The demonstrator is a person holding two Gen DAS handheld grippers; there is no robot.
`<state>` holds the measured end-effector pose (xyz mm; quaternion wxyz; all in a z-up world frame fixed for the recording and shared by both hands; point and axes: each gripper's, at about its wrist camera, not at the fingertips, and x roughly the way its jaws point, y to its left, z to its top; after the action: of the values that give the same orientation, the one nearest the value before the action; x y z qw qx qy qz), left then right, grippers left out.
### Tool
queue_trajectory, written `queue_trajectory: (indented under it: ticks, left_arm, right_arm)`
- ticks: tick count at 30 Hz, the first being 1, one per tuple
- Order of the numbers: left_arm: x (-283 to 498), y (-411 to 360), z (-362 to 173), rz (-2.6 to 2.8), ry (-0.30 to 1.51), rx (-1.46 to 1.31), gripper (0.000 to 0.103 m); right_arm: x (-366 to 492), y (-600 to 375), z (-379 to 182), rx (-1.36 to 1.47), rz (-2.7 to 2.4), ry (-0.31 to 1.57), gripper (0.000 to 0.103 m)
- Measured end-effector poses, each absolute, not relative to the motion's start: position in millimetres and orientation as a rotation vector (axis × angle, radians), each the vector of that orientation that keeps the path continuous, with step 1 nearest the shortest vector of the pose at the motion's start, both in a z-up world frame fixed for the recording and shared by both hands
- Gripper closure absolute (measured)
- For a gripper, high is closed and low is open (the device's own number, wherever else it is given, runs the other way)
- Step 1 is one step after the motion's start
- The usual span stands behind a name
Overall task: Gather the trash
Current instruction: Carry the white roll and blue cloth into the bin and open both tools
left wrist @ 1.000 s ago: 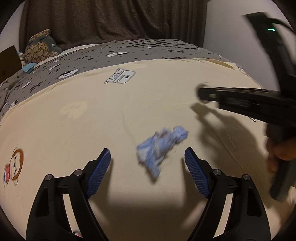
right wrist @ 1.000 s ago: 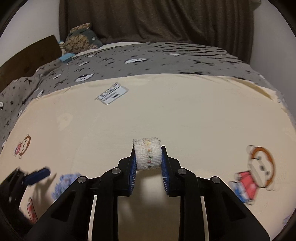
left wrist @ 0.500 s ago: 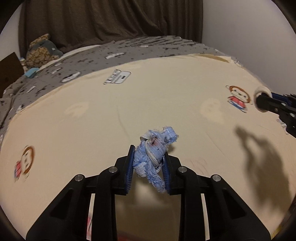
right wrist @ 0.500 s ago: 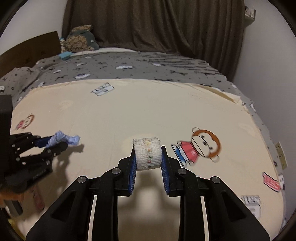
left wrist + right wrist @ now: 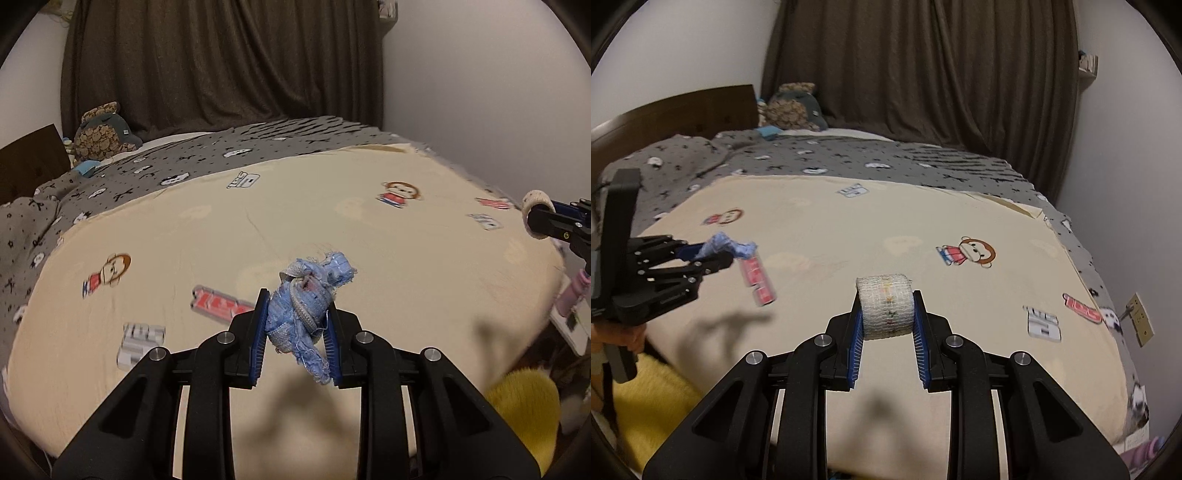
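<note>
- While both grippers hang above the cream bedspread (image 5: pixel 923 221), each already carries one piece of trash, so the step in hand is judged to be the carry-off to a bin, which no view shows.
- Left gripper (image 5: pixel 295 332): its jaws have just been closing and now clamp the blue rag (image 5: pixel 306 302) between the blue pads (image 5: pixel 258 339). The rag is clear of the cover, over the near edge of the bed, with a frayed tail hanging below the pads.
- In the right wrist view the same left gripper (image 5: pixel 713 256) shows at the left edge of the bed, rag bunched at its tips, held by a hand (image 5: pixel 624 338).
- Right gripper (image 5: pixel 886 325): jaws closed on the white bandage roll (image 5: pixel 885 306), gripped across its flat ends, axis level, lifted off the cover toward the bed's near right corner.
- Recommendation: maintain full squeeze on both; the rag is soft and its loose tail may snag, so keep it well clear of the bedspread and of the yellow fluffy item (image 5: pixel 521 410) beside the near edge.
- Keep the roll level; it could slip out if the grip slackens.
- Hold the two grippers well apart during the carry.
</note>
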<state>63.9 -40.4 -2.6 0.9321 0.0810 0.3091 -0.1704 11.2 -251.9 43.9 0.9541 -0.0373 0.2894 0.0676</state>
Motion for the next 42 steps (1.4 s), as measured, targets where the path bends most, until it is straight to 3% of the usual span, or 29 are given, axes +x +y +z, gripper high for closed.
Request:
queue_trajectory:
  ticks: [10,27,36,39,42]
  left_arm:
    - [-22,-26,-45,-0.374,0.674,0.116,0.077]
    - [-72,-28,-187,-0.386,1.052,0.137,0.077]
    - [-72,-41,-233,-0.455,1.217,0.151,0.077]
    - [-71,-41,-237,-0.46,1.233,0.151,0.074]
    - [-70,-39,-239,-0.458,1.25,0.146,0.062]
  right_arm:
    - [-59,-229,12,-0.009,0.217,0.593,0.078]
    - [-92,-183,-152,0.134,0.226,1.008,0.078]
    - [-79,-171,-196,0.177,0.256,1.174,0.078]
    - [-78,-167,-203,0.18,0.266,1.203,0.077]
    - [-76,-164,-208,0.18,0.268,1.215,0.077]
